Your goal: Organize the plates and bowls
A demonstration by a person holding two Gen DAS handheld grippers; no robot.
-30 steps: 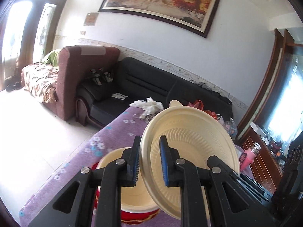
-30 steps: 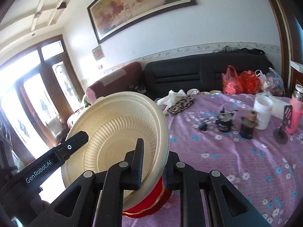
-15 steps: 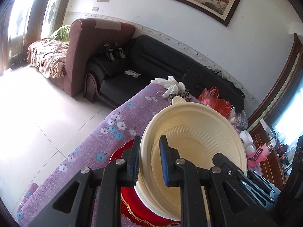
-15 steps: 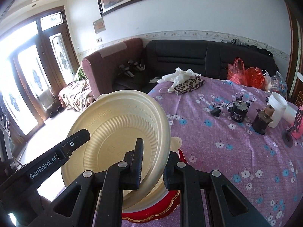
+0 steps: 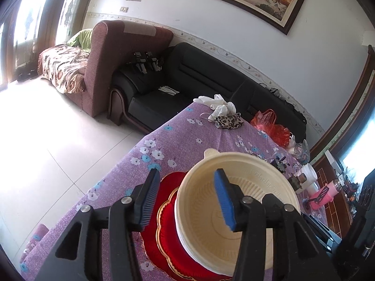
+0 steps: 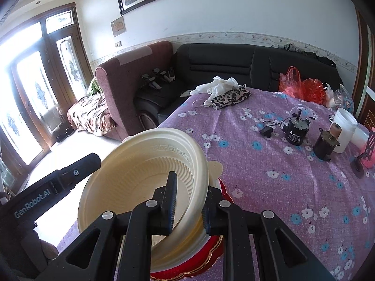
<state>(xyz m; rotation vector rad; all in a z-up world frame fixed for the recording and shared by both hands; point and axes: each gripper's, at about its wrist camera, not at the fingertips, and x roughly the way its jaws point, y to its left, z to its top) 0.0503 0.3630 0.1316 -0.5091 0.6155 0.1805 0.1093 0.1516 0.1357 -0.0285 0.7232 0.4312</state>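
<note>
Sitting on a red plate (image 5: 168,229) with a thin gold scalloped edge is a cream bowl (image 5: 236,213), and both are lying near the corner of a table (image 5: 178,140) covered in purple cloth printed with white and blue flowers. The bowl is looking like a light disposable one: pale yellow-cream, with fine ribs running around its inner wall, a flat base, a small tab sticking out from the far rim, and a key-pattern band showing on its rim (image 6: 173,151) in the right wrist view. Its stepped outer wall is suggesting more than one bowl nested together, though how many I cannot tell.

The left gripper (image 5: 186,199) is standing with its jaws apart; they have just been opening. The near rim of the bowl is lying between them, but neither blue pad (image 5: 222,199) is pressing on it, and the outer finger is hanging over the red plate.

The right gripper (image 6: 187,205) is straddling the opposite rim, one finger inside the bowl and one outside. Its jaws are close together and have been easing open slightly; whether the pads are pressing on the rim I cannot tell.

Farther along the table, a leopard-print mask (image 6: 230,97), white gloves (image 6: 218,85) and a white tub (image 6: 344,128) are resting well apart from the bowl.
</note>
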